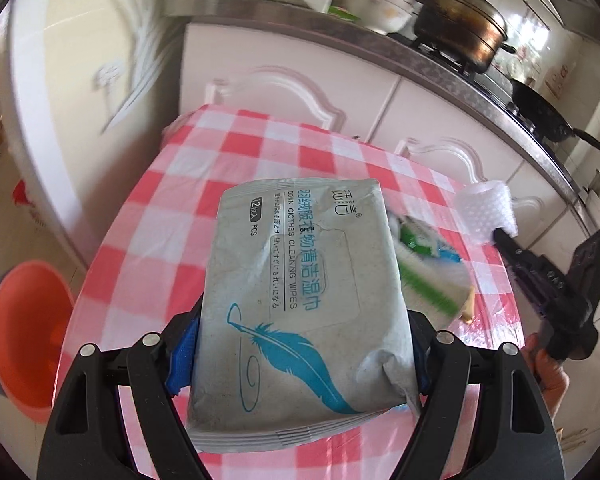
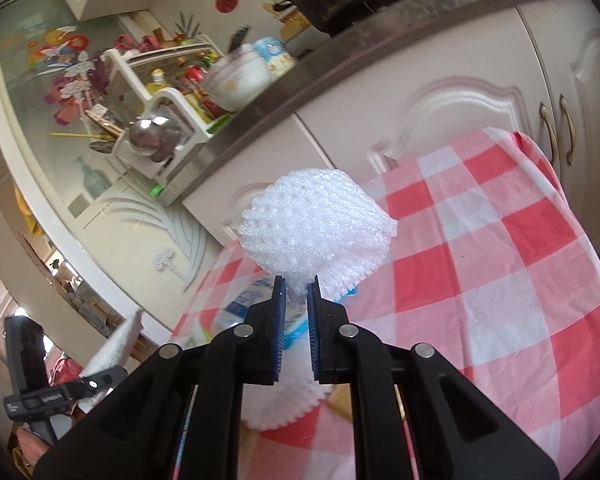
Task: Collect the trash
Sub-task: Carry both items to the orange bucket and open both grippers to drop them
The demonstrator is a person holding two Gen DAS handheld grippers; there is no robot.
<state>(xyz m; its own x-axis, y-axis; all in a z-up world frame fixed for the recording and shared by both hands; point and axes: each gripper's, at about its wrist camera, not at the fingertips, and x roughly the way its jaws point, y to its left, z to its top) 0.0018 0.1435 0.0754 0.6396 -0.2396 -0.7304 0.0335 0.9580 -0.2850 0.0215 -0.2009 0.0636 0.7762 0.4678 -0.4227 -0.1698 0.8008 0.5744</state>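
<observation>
My left gripper (image 1: 300, 344) is shut on a grey wet-wipes pack (image 1: 300, 280) with a blue feather print, held above the checked table. My right gripper (image 2: 297, 292) is shut on a white foam fruit net (image 2: 316, 236) and holds it above the table; the net also shows in the left wrist view (image 1: 486, 210) at the right gripper's tip (image 1: 504, 238). More trash lies on the table: green and white wrappers (image 1: 424, 256) behind the pack, and a blue and white wrapper (image 2: 244, 304) with another white foam piece (image 2: 284, 404) under my right gripper.
The table has a red and white checked cloth (image 2: 480, 280). An orange bin (image 1: 28, 340) stands on the floor to the left. White cabinets (image 1: 300, 92) and a counter with pots (image 1: 460, 28) and a dish rack (image 2: 156, 112) lie behind.
</observation>
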